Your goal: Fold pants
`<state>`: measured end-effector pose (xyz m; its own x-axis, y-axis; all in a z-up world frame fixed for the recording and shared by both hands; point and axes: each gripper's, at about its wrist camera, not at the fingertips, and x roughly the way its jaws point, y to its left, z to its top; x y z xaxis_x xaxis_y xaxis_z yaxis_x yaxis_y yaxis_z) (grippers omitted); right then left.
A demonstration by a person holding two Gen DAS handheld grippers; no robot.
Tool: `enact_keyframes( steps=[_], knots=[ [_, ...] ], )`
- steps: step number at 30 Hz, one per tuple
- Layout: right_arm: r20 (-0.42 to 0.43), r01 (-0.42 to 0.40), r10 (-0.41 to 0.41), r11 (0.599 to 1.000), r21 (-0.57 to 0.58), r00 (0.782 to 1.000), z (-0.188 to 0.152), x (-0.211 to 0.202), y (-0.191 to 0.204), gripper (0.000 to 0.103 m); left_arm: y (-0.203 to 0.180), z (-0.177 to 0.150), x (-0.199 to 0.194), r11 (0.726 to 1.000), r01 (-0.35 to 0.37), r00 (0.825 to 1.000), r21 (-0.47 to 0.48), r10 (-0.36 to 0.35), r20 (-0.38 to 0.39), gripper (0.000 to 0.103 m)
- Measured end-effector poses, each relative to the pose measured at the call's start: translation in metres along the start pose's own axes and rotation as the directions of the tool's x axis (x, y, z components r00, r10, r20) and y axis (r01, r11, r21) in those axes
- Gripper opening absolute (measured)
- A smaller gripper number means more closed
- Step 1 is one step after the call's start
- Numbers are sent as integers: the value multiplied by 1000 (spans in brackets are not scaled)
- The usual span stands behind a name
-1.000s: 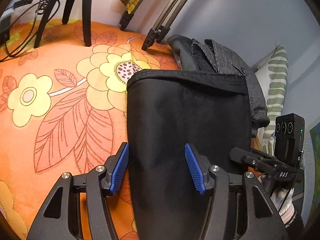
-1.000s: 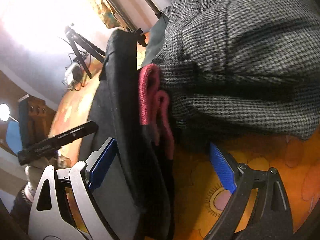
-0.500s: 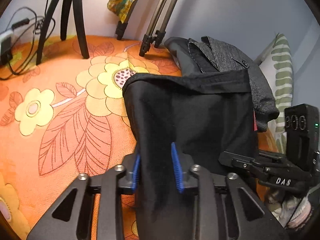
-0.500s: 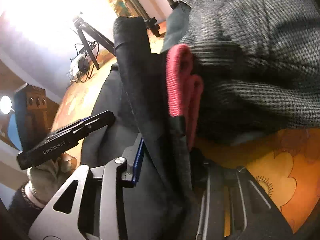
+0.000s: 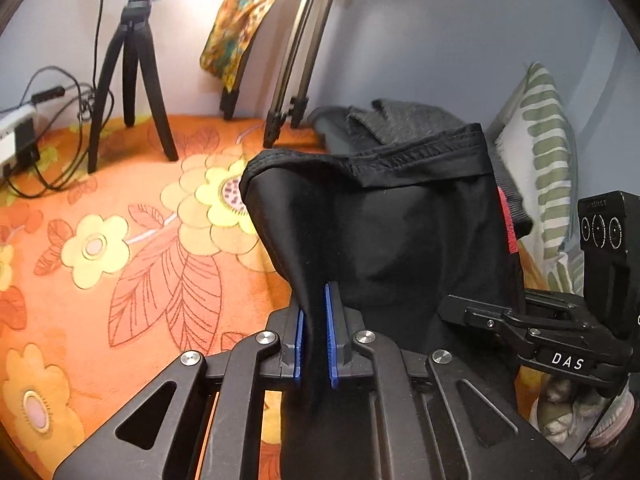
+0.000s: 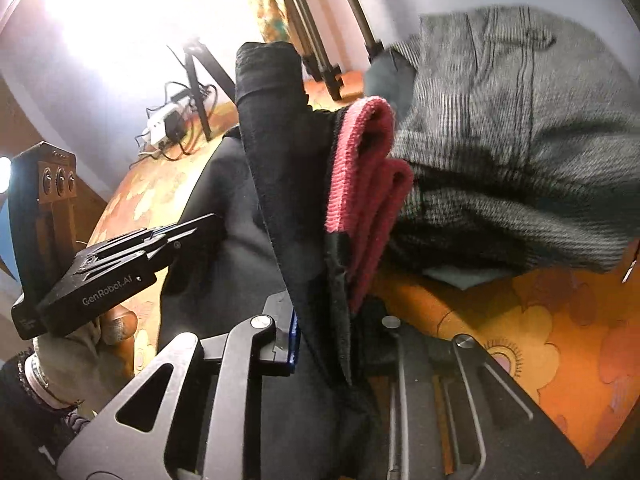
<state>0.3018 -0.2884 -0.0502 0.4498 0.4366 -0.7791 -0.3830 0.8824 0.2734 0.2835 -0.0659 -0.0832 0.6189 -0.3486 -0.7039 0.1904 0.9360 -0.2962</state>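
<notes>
Over floral bedding [image 5: 120, 248], each gripper [image 5: 314, 336] [image 6: 332, 344], just closed, pinches the black pants [image 5: 400, 240] edge.

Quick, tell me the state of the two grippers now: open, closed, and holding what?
Left gripper: jaws just closed, pinching the left edge of the black pants.
Right gripper: jaws just closed, clamped on the pants' right edge.

Pale blue-grey walls [image 5: 440, 40] all round, with an orange flower-print bedspread [image 5: 100, 248] covering the surface. A black tripod [image 5: 132, 80] stands at 11 o'clock under a bright lamp glare, cables and a power strip [image 5: 16, 136] at 9 o'clock. A green-striped pillow [image 5: 548, 152] leans at 3 o'clock.
</notes>
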Motion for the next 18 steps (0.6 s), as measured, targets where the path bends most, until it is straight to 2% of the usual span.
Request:
enact_keyframes(
  steps=[9, 13, 18],
  knots=[
    [131, 6, -3, 1000, -21, 991, 21, -66, 5, 20, -33, 37, -39, 997, 77, 989, 21, -79, 125, 7],
    [187, 13, -12, 1000, -7, 982, 34, -93, -10, 20, -55, 62, -37, 994, 90, 983, 60, -98, 155, 7],
    [228, 77, -68, 997, -30, 971, 66, -120, -28, 20, -82, 93, -23, 990, 115, 974, 87, -129, 185, 7]
  ],
)
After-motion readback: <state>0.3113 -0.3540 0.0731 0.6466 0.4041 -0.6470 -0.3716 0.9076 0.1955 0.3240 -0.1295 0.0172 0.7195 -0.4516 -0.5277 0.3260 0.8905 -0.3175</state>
